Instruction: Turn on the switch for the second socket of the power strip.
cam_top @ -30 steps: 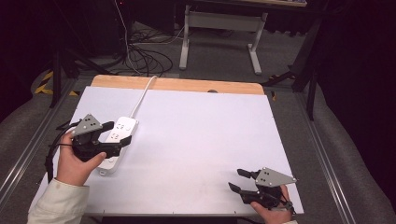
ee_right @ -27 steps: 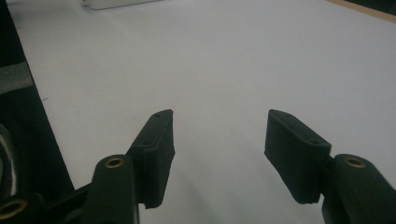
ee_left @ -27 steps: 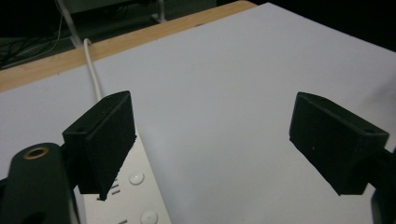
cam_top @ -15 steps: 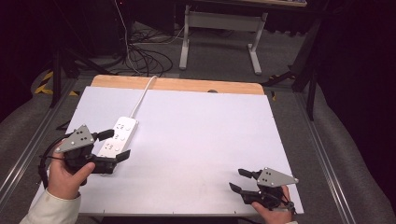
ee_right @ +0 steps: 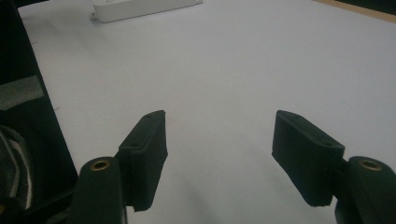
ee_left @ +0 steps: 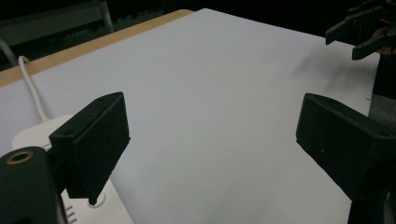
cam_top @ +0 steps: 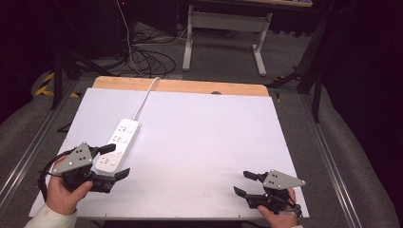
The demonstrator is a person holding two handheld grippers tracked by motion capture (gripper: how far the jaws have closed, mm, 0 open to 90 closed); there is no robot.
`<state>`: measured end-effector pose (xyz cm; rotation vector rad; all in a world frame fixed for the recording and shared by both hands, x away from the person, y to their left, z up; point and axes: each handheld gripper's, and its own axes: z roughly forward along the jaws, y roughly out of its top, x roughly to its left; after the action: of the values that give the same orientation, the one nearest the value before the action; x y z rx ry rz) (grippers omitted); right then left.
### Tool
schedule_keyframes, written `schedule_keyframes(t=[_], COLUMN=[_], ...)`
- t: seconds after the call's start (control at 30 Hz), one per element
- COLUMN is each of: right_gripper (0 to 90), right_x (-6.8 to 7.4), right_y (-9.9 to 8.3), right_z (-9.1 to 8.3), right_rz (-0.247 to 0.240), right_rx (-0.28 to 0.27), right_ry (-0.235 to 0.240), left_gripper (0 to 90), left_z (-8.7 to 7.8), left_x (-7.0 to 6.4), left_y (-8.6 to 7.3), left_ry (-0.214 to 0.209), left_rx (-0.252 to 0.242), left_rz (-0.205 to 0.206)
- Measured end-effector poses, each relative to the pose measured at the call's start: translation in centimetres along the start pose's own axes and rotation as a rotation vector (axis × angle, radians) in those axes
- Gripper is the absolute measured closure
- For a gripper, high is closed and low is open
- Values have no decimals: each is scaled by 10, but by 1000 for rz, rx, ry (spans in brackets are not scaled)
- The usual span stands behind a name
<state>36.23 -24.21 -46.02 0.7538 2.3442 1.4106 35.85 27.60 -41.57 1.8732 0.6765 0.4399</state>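
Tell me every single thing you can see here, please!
power strip: one, white, left part of the table, its near end beside the left tool
cord: one, white, running from the power strip over the table's far edge
table: one, white top with a wooden far edge
floor cables: a black tangle, beyond the table
desk frame: one, grey, far back
left tool: one, black, open, near left corner
right tool: one, black, open, near right corner
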Motion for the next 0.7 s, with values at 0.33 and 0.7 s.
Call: schedule_keyframes(t=[0.33, 0.7], right_gripper=[353, 353], right_x=[0, 0], right_y=[0, 0], right_z=[0, 0], right_rz=[2, 2], right_rx=[-2, 0], right_ry=[13, 18], left_gripper=[102, 122], left_z=[3, 9], left_x=[-5, -8], left_y=[-29, -56], left_ry=[27, 3], left_rx=[7, 28], left_rz=[-28, -20])
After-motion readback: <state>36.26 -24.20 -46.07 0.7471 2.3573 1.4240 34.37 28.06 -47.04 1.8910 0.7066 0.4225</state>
